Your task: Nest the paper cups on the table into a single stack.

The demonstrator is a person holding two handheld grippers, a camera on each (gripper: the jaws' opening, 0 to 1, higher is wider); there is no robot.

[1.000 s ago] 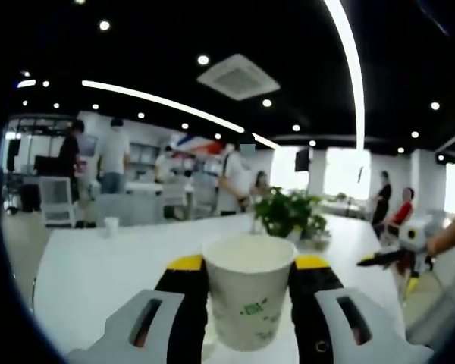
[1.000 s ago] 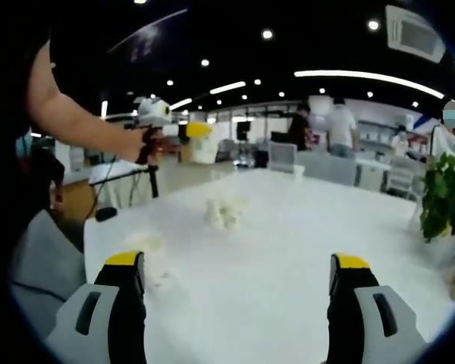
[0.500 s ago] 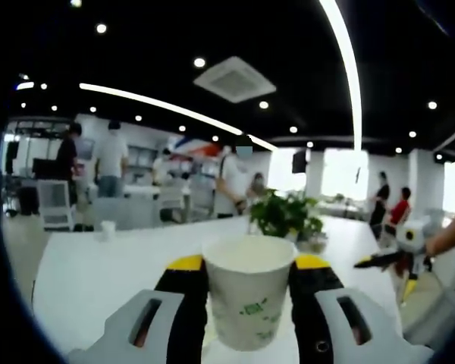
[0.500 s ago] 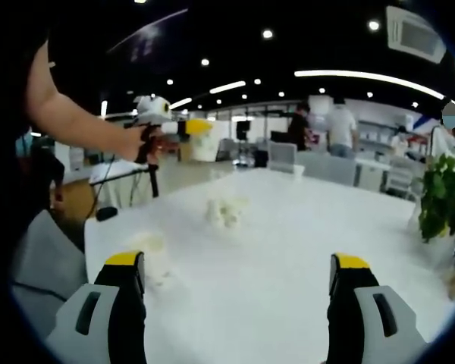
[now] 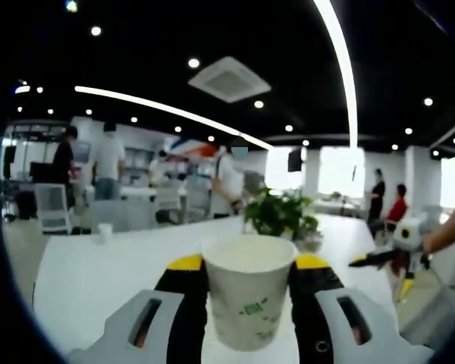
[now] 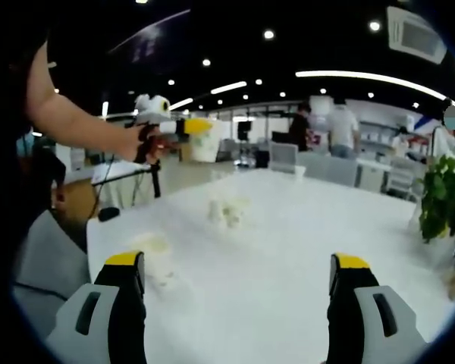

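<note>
Little has changed – the paper cup [image 5: 249,299] is still held clamped upright in the left claw [image 5: 249,267], raised clear of the tabletop [image 6: 303,227], while the right claw [image 6: 239,267] stays wide and empty before the cluster of cups [image 6: 227,212], so nesting is judged not yet begun.

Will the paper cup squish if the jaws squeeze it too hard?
Probably, yes. The cup looks thin-walled and open at the top, so a hard squeeze would likely dent it. The left gripper holds it upright with its rim looking round, so the grip seems gentle. It looks empty, so it is probably very light and easy to tip.
</note>
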